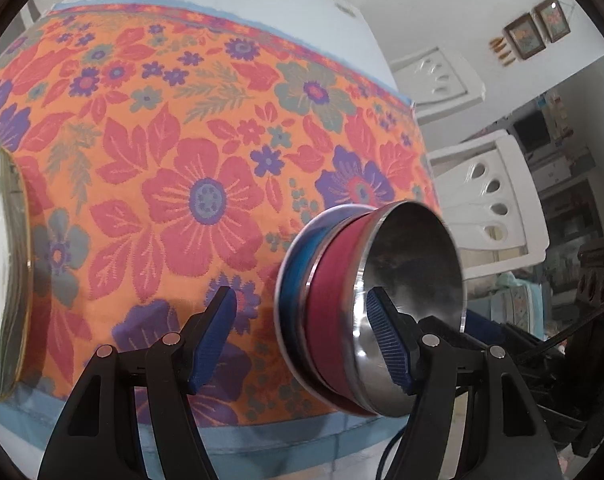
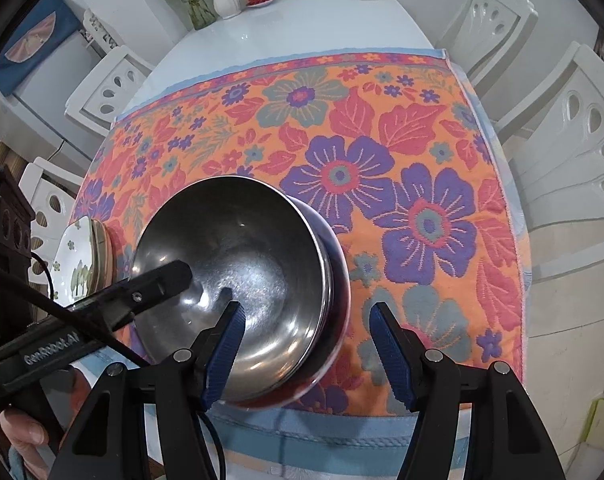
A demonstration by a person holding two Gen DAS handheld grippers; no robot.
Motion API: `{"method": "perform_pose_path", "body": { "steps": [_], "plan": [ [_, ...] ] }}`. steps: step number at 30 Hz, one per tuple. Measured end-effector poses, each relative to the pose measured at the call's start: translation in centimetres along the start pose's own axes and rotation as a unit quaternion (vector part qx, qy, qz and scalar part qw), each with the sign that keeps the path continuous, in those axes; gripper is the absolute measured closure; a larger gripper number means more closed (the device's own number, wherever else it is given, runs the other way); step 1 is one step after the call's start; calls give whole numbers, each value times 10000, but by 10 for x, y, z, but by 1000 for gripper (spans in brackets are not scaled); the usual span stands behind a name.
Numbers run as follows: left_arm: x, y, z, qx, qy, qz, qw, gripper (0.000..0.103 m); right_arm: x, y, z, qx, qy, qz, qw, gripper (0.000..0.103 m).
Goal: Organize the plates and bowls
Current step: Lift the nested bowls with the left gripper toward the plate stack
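Nested stack of stainless-steel bowls (image 2: pixel 258 280), shiny inside, sits on the near part of the cloth, close to its front edge. From the left wrist view the stack (image 1: pixel 365 308) shows a blue-sided bowl at the bottom, a red-sided bowl above it, and a plain steel bowl on top.

Left gripper (image 1: pixel 305 344): black frame, blue ribbed pads, jaws standing partly apart. Its right finger sits inside the top bowl near the rim; the left finger is outside, over bare cloth. The bowl wall lies between the pads, but the outer pad is clear of it, so no grip. In the right wrist view the same gripper (image 2: pixel 158 280) reaches in from the left, with a hand (image 2: pixel 22 432) visible low on its handle.

Right gripper (image 2: pixel 307 348): jaws partly apart, nothing clamped. Left finger over the bowl's near inner wall, right finger over cloth just right of the stack; whether either pad touches the bowl cannot be told.

Stack of white plates with a green tree print (image 2: pixel 82 264) lies left of the bowls, near but apart.

Orange floral tablecloth (image 2: pixel 381 128) covers a white glossy table (image 2: pixel 302 28). White chairs (image 2: pixel 573 128) stand around it.
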State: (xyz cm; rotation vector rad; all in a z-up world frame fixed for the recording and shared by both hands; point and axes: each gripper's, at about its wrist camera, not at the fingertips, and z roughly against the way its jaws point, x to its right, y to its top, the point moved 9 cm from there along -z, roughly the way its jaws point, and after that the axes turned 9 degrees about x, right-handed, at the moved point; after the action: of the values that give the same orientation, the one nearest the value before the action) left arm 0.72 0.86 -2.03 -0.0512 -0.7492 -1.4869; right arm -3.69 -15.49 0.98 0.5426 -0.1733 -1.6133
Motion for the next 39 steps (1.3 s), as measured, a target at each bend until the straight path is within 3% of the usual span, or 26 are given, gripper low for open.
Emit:
{"method": "perform_pose_path", "body": {
  "steps": [9, 19, 26, 29, 33, 39],
  "plan": [
    [2, -4, -13, -107, -168, 7, 9998, 37, 7, -1, -17, -215, 262, -341, 9988, 41],
    [-1, -7, -25, -223, -257, 103, 9994, 40, 11, -9, -36, -632, 928, -990, 9887, 41],
    [3, -10, -32, -308, -448, 141, 9984, 51, 9, 0, -39, -546, 1091, -967, 9878, 41],
    [5, -10, -32, -297, -528, 193, 9980, 55, 7, -1, -44, -621, 1261, -1064, 9843, 46],
    [5, -11, -32, -254, -559, 266, 9978, 55, 10, -3, -49, -641, 1237, -1068, 9845, 55],
    [7, -12, -28, -158, -401, 255, 9987, 57, 7, -2, -46, -554, 1146, -818, 9885, 55]
  ]
}}
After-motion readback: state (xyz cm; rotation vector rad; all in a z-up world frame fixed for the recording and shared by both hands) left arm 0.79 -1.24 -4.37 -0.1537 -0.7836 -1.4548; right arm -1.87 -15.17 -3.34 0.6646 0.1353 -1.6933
